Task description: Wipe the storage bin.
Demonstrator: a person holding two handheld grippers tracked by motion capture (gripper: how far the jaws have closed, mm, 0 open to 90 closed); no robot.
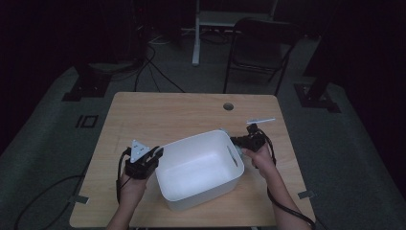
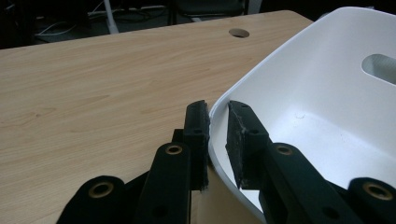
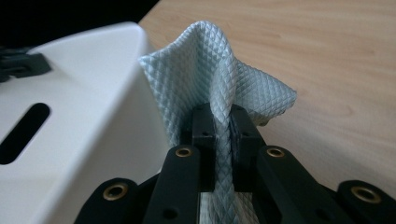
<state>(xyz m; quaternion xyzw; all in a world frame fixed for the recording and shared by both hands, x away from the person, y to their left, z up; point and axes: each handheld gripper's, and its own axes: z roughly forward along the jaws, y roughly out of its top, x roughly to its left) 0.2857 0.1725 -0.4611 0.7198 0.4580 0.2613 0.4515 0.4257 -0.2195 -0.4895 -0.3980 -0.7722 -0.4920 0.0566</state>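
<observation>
Wiping risks shifting the white bin (image 1: 198,170): left gripper (image 2: 217,135) clamps its rim, right gripper (image 3: 223,128) pinches the cloth (image 3: 215,79) beside its wall; either hold may slip.

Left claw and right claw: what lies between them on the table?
The white bin, seen in the high view; left claw straddles its rim, right claw pinches a cloth.

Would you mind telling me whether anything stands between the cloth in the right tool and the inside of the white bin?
Only the bin's own wall. The right tool grips the pale blue cloth just outside the white bin, beside its near wall. Above the rim nothing visible blocks the way, and the left tool pinches the opposite rim.
</observation>
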